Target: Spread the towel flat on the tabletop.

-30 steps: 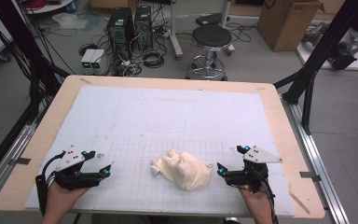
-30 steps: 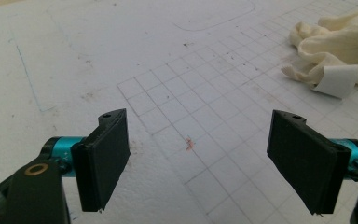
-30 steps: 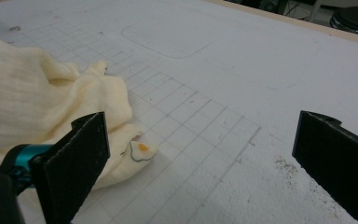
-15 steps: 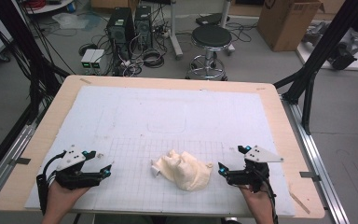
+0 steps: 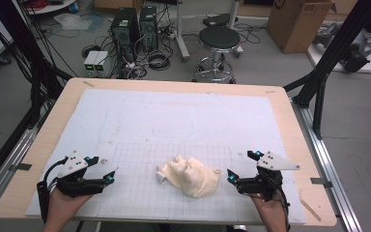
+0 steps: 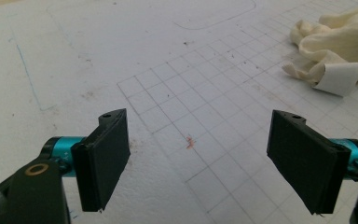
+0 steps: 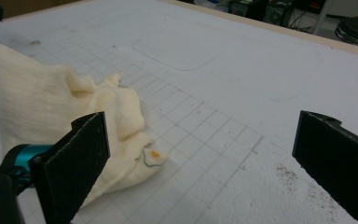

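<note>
Sitting crumpled at about 6 o'clock on the gridded mat (image 5: 140, 125), the cream cloth (image 5: 189, 175) is flanked by the left gripper (image 5: 110, 176) and right gripper (image 5: 231, 176), both spread wide and empty, probably staged for grabbing opposite edges.

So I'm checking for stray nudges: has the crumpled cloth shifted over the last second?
No. The cream cloth lies on the same grid squares of the white mat, between the two open grippers, touched by neither.
</note>
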{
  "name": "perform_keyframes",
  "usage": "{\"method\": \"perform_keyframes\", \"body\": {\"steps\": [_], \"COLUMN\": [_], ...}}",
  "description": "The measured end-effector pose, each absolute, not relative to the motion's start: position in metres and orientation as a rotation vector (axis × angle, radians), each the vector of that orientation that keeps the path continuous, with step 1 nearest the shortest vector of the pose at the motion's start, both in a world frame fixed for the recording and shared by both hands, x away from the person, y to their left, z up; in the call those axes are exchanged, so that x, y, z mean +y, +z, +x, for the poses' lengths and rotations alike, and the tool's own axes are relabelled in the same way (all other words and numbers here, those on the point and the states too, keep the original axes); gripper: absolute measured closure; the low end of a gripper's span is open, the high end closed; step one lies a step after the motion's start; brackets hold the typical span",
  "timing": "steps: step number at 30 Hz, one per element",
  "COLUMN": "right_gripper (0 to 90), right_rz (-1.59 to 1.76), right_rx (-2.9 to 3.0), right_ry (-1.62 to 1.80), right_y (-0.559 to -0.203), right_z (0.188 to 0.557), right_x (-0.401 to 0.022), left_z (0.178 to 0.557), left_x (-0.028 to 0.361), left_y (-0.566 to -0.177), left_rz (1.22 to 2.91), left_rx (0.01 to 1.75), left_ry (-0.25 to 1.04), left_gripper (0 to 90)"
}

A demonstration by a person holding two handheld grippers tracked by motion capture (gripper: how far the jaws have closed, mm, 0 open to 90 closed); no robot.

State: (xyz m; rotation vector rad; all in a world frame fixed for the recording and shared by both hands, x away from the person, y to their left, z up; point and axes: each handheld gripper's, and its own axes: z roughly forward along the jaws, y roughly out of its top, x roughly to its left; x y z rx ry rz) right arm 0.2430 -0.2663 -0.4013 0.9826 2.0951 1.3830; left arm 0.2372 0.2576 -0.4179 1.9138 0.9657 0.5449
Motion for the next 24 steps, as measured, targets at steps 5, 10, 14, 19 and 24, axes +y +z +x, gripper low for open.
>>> {"method": "perform_keyframes", "body": {"steps": [5,10,14,19,24], "right_gripper": [3.1,3.5,4.3,5.9,12.1], "right_rz": [0.957,0.913,0.888,0.792,0.711], "right_rx": [2.087,2.104,2.145,2.258,2.363], "right_ry": [1.426,1.448,1.465,1.470,1.447], "right_y": [-0.390,-0.382,-0.380,-0.378,-0.383], "right_z": [0.235,0.232,0.233,0.233,0.236], "right_x": [-0.265,-0.255,-0.245,-0.218,-0.191], "left_z": [0.237,0.236,0.234,0.236,0.235], "left_x": [0.258,0.258,0.260,0.260,0.260], "left_y": [-0.418,-0.418,-0.418,-0.419,-0.419], "left_rz": [1.913,1.915,1.912,1.911,1.902], "left_rx": [0.965,0.964,0.975,0.979,0.978], "left_ry": [0.547,0.550,0.556,0.559,0.563], "left_gripper": [21.4,21.4,21.4,21.5,21.6]}}
